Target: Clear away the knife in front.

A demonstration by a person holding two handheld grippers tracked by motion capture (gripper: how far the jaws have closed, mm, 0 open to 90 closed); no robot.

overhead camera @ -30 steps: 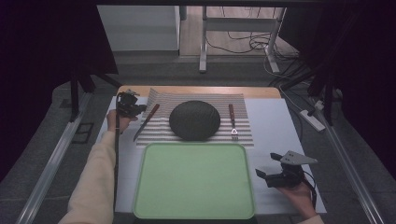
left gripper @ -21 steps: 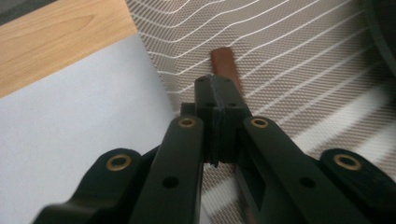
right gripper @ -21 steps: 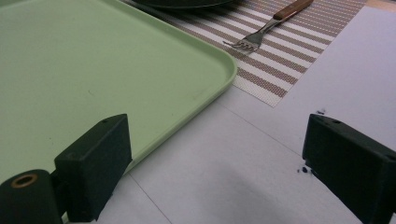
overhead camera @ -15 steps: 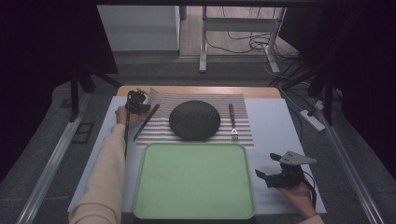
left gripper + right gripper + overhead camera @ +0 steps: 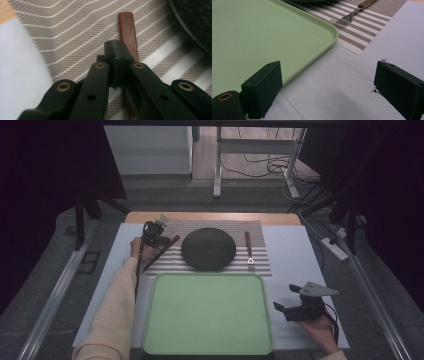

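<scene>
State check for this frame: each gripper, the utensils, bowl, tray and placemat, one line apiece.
Left gripper: jaws shut, nothing between them, over the knife.
Right gripper: open, empty, beside the tray.
Knife: flat on the placemat, ungripped.
Fork: flat on the placemat, right of the bowl.
Bowl: upside down on the placemat.
Tray: empty.
Placemat: flat.

Woven placemat [image 5: 62,37], wooden knife handle [image 5: 128,30]

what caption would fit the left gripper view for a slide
Left gripper with fingers closed together, poised over a brown wooden handle lying on the striped placemat.
</scene>
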